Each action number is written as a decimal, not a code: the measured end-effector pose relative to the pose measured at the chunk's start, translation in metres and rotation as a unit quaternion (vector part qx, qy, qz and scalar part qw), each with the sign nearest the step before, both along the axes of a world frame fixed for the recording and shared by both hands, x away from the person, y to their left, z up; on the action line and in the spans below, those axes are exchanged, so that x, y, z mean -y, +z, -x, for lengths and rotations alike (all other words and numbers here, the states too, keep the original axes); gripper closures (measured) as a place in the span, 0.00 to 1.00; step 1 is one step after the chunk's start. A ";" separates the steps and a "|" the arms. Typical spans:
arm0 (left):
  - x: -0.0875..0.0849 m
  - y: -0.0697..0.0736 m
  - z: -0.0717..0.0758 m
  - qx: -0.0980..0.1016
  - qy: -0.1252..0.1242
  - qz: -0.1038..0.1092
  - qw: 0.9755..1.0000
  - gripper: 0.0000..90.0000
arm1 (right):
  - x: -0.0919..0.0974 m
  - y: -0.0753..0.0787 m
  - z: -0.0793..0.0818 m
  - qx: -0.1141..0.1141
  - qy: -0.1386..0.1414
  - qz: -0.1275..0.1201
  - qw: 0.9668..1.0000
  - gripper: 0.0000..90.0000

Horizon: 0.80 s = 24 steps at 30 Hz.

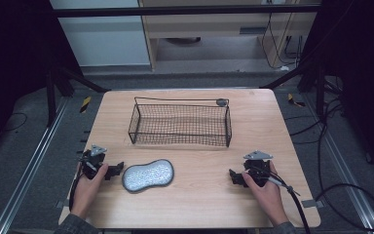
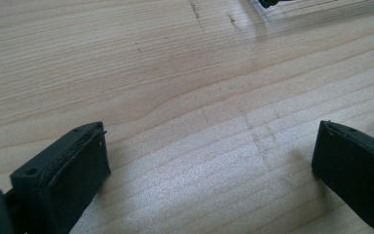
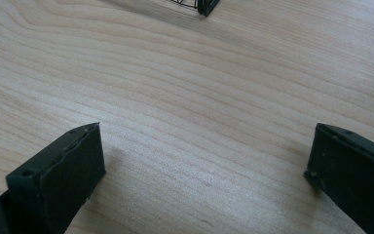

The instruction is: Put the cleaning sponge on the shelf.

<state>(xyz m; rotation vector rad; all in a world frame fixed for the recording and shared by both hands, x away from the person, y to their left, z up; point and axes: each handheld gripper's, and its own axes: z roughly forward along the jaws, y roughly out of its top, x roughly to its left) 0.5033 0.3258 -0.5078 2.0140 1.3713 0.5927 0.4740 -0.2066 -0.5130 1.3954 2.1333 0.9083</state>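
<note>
Resting on the wooden table (image 1: 195, 195), my two grippers sit near its front edge, one in each hand. My left gripper (image 1: 113, 170) lies at the left side with its jaws spread wide over bare wood, pointing toward a grey peanut-shaped sponge (image 1: 148, 175) that lies flat just beside it. My right gripper (image 1: 233, 176) lies at the right side, its jaws also spread wide with nothing between them, well apart from the sponge. A black wire basket (image 1: 180, 122) stands upright farther back, near the middle of the table, and its corner (image 3: 205, 6) shows at the top of my right gripper view.
</note>
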 end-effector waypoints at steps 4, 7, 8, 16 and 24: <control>0.001 0.007 0.005 0.002 0.001 -0.008 1.000 0.05 | -0.001 0.000 0.002 -0.001 -0.006 -0.003 1.000 0.00; 0.002 0.018 0.009 0.013 0.000 -0.011 1.000 0.03 | 0.000 0.000 0.002 -0.001 -0.005 -0.002 1.000 0.00; 0.003 0.021 0.012 0.017 -0.006 -0.015 1.000 0.03 | 0.000 0.000 0.002 -0.001 -0.005 -0.001 1.000 0.00; 0.020 0.041 0.023 0.020 -0.073 -0.023 0.997 0.03 | 0.000 0.000 0.002 0.000 -0.002 0.000 1.000 0.00; 0.052 0.054 0.031 0.032 -0.130 -0.031 0.991 0.03 | 0.000 0.000 0.003 0.001 -0.001 0.002 1.000 0.01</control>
